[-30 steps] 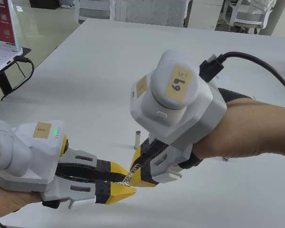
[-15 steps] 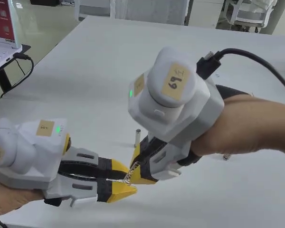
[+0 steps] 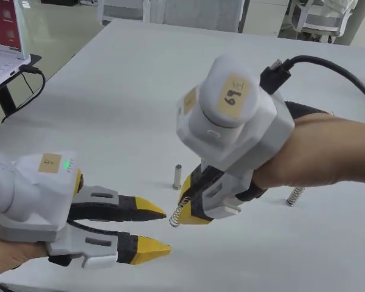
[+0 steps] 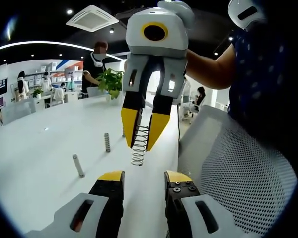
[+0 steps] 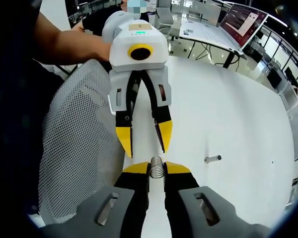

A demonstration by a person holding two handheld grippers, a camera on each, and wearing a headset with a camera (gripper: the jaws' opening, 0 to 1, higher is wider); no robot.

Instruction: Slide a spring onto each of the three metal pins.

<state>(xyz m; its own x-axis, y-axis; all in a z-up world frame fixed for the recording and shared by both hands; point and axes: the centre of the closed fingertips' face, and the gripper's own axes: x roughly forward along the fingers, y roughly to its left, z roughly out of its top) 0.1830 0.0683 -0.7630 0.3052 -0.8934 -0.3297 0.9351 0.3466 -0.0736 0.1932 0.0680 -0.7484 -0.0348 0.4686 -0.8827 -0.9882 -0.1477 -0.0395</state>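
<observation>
Your right gripper (image 3: 193,214), centre frame, clenched a spring (image 3: 177,214), lower end free, presumably for the pin (image 3: 177,176) just above; your left gripper (image 3: 163,230), lower left, gaped empty.

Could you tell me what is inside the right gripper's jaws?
A spring, pinched near its top; lower coils hang free. Pinched coils mostly hidden by the right gripper.
</observation>
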